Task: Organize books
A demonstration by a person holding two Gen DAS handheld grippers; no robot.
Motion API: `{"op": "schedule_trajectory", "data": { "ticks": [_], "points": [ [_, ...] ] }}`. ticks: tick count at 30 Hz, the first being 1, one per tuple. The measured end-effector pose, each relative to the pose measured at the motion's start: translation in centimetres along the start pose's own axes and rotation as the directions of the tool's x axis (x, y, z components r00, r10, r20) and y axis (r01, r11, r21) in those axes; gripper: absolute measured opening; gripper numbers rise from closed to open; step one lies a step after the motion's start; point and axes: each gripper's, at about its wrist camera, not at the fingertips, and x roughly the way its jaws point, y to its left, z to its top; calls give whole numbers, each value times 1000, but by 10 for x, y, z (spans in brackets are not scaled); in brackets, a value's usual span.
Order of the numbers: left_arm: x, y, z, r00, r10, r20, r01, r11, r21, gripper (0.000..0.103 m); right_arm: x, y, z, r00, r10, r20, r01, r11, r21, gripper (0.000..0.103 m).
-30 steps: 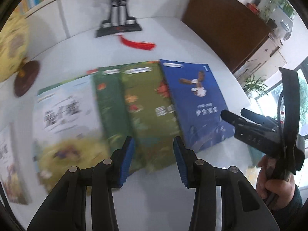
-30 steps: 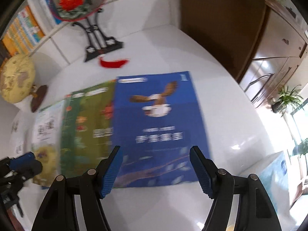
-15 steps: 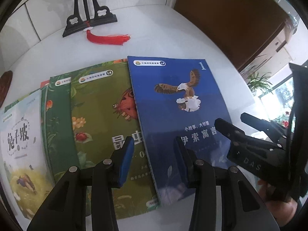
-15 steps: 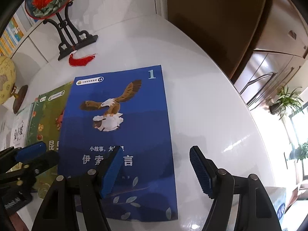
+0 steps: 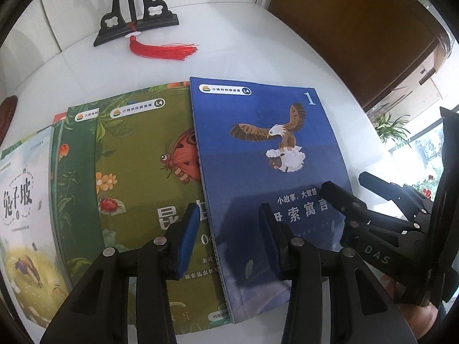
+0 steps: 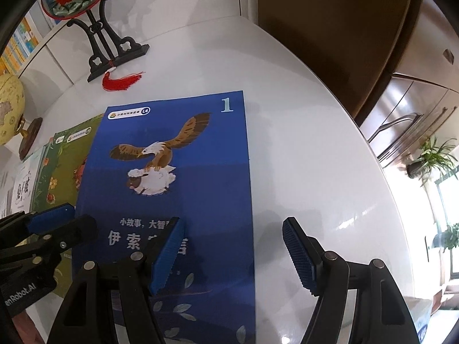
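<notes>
**Two hand-held grippers: black frames, blue pads**

Left gripper: matte black angular arms, round silver rivets, ribbed blue pads; side print "enRobot.AI".
Right gripper: identical build, stippled blue pads, white "DAS" lettering.

Both wrist cameras look steeply down along their fingers, close over the counter, side by side; both views share the blue book.
</notes>
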Motion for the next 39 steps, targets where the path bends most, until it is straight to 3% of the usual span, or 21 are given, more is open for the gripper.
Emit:
{"op": "schedule_trajectory", "data": {
  "ticks": [10,19,22,26,30,33,36,39],
  "points": [
    [3,-2,2,1000,5,4,-5,1000,2,40,-2,-16,-9,998,56,28,-52,990,-127,70],
    [4,-4,1,1000,-11,12,11,1000,-4,41,-8,-19,-6,984,171,38,-169,984,-61,70],
    [4,-4,1,1000,-17,15,17,1000,-5,41,-4,-7,-6,990,135,33,-133,989,-62,70],
    [4,-3,1,999,-31,18,31,999,-13,41,-5,-2,-9,973,225,46,-222,973,-58,70],
    [5,-7,0,1000,-9,25,9,1000,3,41,-4,-1,-9,976,215,48,-211,975,-71,70],
    [5,-9,0,1000,0,30,0,1000,19,42,-10,-9,-8,960,270,70,-268,963,-31,70],
    [5,-7,1,999,0,33,0,1000,11,44,-19,-20,-7,927,359,110,-363,931,26,70],
    [5,-5,1,999,14,41,-14,1000,1,49,-16,-30,-5,892,443,94,-451,887,100,70]
  ]
}}
